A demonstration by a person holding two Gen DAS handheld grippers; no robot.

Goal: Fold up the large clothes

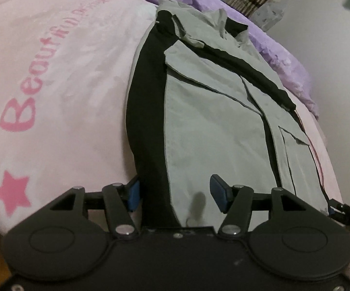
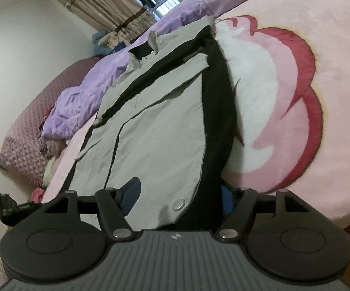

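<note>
Jacket half folded, both grippers at the near hem

Left gripper stands with its jaws apart, about half of what it can open, and the near edge of the jacket lies between the blue pads. I see a gap on both sides, so I judge the pads do not press the cloth. The right gripper is opened wider; the hem with its metal snap button passes between the jaws, and again I see no pinch. Each gripper sits at one side of the same hem.

Further out, the jacket, grey with black panels, lies lengthwise on the pink blanket, its collar at the far end near the purple quilt. Its sides and sleeves appear already turned in, because the garment forms one long narrow strip with layers on top.

So I judge the first folds are done. What is left, I think, is to close on the hem and bring it up toward the collar, once or twice, then to smooth the packet. No crosswise fold is visible yet.
</note>
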